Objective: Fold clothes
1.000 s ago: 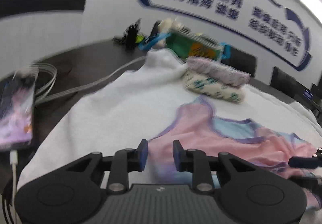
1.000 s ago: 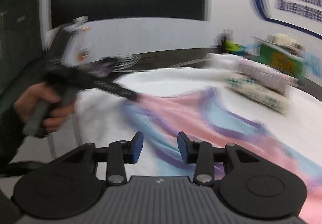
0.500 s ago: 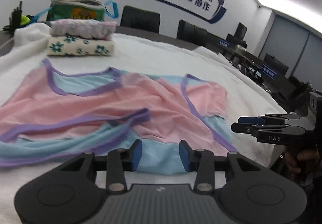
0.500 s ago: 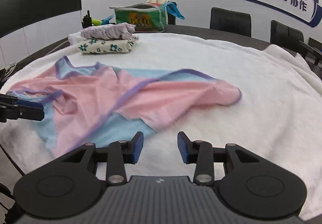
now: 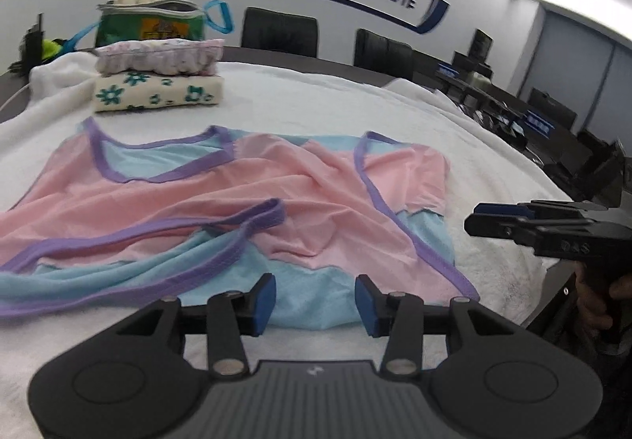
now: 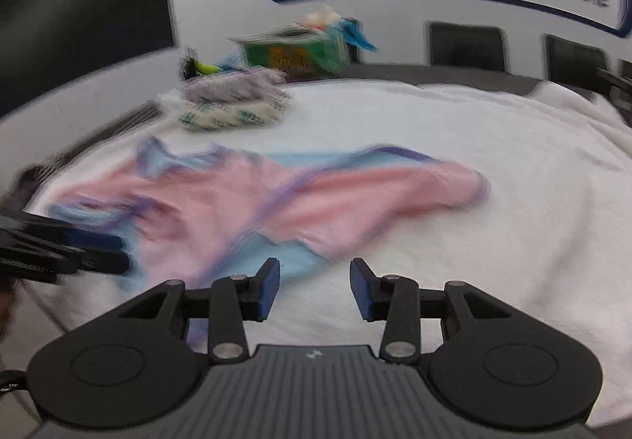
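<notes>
A pink and light-blue garment (image 5: 221, 198) with purple trim lies rumpled and spread on the white towel (image 5: 355, 111) that covers the counter. The left claw (image 5: 315, 299) hovers at the garment's near blue hem; its jaws have just been opening and stand partly apart, with nothing between the blue pads – the cloth lies below and beyond them. The right claw (image 6: 315, 289) is held over bare towel just beside the garment's near edge, jaws likewise partly apart and empty; this view is blurred. In the left wrist view the right claw shows at the right edge, gripped by a hand (image 5: 596, 301). Well beyond the garment sit two folded clothes (image 5: 158, 77) stacked one on the other, and behind them a green bag (image 5: 152, 26) – dark chairs (image 5: 278, 32) line the far wall
</notes>
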Demonstrator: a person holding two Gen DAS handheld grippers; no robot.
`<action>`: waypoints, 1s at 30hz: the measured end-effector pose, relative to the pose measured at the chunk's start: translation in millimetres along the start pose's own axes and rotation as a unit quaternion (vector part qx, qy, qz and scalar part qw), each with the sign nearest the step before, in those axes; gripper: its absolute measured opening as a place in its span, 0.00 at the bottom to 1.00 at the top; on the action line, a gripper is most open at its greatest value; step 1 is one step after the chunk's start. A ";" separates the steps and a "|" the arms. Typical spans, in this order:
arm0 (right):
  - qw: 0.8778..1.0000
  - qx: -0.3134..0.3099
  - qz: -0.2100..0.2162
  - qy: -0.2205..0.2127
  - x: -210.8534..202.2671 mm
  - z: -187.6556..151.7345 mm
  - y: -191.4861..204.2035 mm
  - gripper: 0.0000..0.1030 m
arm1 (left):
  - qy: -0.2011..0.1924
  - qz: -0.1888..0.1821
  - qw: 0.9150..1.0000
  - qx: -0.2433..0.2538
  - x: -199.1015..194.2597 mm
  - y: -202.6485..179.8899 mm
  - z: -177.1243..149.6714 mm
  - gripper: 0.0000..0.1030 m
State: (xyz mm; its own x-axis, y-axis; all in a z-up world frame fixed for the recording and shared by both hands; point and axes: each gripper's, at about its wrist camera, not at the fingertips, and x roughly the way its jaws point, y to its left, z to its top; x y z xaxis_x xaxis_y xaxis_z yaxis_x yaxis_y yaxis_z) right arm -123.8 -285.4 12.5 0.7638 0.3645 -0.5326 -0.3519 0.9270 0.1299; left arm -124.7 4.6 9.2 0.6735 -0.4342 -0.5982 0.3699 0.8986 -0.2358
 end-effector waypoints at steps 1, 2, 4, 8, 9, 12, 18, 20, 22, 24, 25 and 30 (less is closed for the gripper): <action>1.000 -0.013 0.018 -0.001 1.3 2.0 6.4 0.39 | -0.003 0.004 1.000 -0.004 -3.2 3.5 -0.2 0.41; 0.999 -0.029 0.029 -0.001 4.0 3.8 11.7 0.39 | -0.005 0.009 1.000 -0.009 -6.1 7.3 -0.3 0.41; 0.998 -0.055 0.001 0.004 15.4 9.3 10.6 0.40 | -0.008 0.020 1.000 -0.015 -9.8 12.7 0.3 0.41; 0.994 0.047 -0.100 0.007 44.3 28.0 -56.5 0.40 | -0.015 0.015 1.000 -0.012 -11.4 3.1 7.1 0.40; 0.991 0.069 -0.111 0.010 51.0 31.9 -73.2 0.40 | -0.021 -0.002 1.000 0.001 -11.0 -8.6 10.3 0.40; 0.984 0.125 -0.129 0.015 67.2 41.8 -114.9 0.40 | -0.034 -0.061 0.996 0.056 -3.3 -52.3 17.8 0.44; 0.980 0.187 -0.070 0.013 82.3 57.0 -156.2 0.16 | 0.014 -0.062 0.986 0.155 52.8 -122.8 20.3 0.41; 0.980 0.189 -0.052 0.021 86.5 63.1 -159.9 0.05 | 0.035 -0.032 0.989 0.142 68.5 -119.0 21.7 0.11; 0.984 0.168 -0.046 0.025 85.2 72.5 -155.8 0.02 | 0.034 -0.022 0.991 0.128 69.6 -108.5 24.3 0.02; 0.991 0.133 -0.023 0.009 78.6 89.3 -142.8 0.02 | 0.021 -0.025 0.995 0.098 62.7 -91.0 31.4 0.02; 0.993 0.114 -0.013 -0.001 76.5 99.8 -135.4 0.02 | 0.014 -0.024 0.997 0.078 58.2 -79.7 35.9 0.02; 0.998 0.060 0.015 -0.012 117.5 170.2 -95.4 0.02 | -0.017 0.046 0.998 -0.048 49.0 -4.0 55.8 0.05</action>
State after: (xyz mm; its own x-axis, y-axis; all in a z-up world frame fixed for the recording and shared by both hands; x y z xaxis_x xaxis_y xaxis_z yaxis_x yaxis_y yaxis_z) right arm 91.7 -316.0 79.9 0.7670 0.3928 -0.5074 -0.3089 0.9191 0.2446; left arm -57.4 -23.8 23.5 0.7235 -0.3503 -0.5948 0.2432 0.9358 -0.2553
